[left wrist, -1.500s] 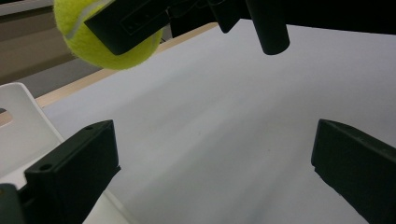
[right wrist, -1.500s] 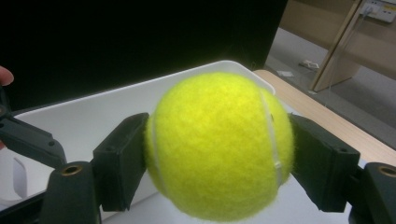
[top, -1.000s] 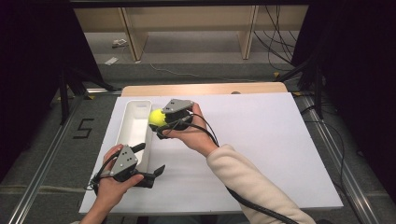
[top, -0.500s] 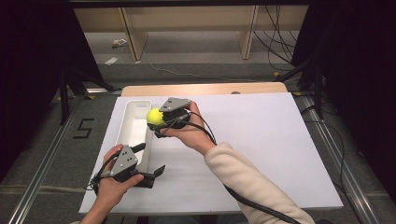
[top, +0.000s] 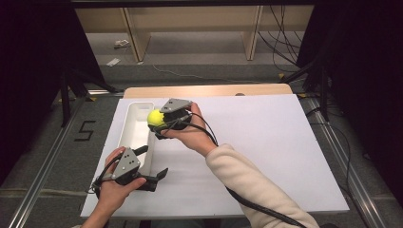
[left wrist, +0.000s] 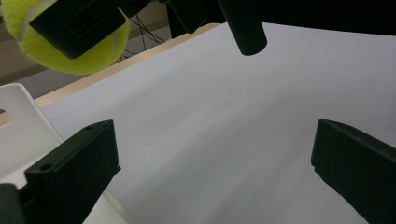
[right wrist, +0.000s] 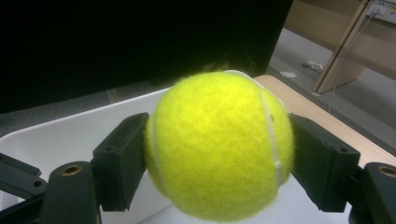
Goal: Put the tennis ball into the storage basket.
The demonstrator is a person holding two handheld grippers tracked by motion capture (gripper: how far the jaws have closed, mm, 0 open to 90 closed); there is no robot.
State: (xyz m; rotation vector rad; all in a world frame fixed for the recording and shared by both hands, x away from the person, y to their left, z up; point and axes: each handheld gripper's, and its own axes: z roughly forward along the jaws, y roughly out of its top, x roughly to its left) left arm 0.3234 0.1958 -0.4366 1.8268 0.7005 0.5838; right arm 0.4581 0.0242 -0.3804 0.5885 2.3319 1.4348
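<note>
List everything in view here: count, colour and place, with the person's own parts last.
ball: 1, yellow-green, held above the tray's far end
tray: 1, white, long, on the sheet's left side
sheet: 1, white, covering the table
table: 1, light wood, its far edge bare
shelf unit: 1, light wood, on the floor beyond the table
right hand-held gripper: 1, black with grey plate, shut on the ball
left hand-held gripper: 1, black with grey plate, open, near the tray's near end
sleeve: 1, cream, right arm

The right hand-held gripper (top: 159,124) is raised on an outstretched forearm, jaws clamped. The left hand-held gripper (top: 152,166) sits low, jaws spread wide.
</note>
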